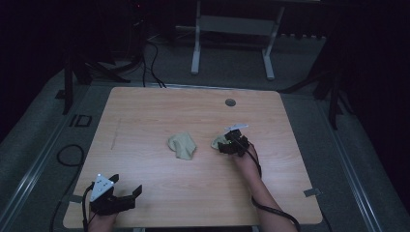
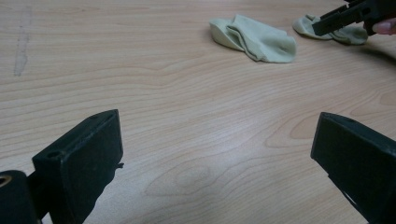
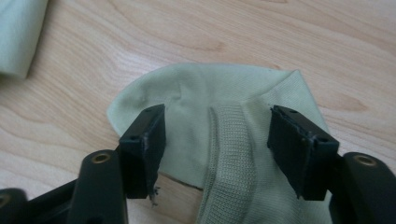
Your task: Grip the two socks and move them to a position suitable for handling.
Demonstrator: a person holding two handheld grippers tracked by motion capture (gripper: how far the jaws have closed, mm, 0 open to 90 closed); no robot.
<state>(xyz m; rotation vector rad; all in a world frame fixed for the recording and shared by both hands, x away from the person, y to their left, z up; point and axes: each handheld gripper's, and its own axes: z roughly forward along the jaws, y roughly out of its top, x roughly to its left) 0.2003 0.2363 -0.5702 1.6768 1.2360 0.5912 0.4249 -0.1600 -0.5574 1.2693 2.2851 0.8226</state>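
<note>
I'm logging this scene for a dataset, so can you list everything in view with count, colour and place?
Socks: 2, pale green; one crumpled at mid-table, one to its right between the right gripper's jaws.
Table: 1, light wood, centre of the high view.
Grommet: 1, grey, far side of the table.
Frame legs: 2, white, on the floor beyond the table.
Cables: black, on the floor at far left.
Left gripper: 1, black, open, near left corner of the table.
Right gripper: 1, black, open around the right sock.
</note>
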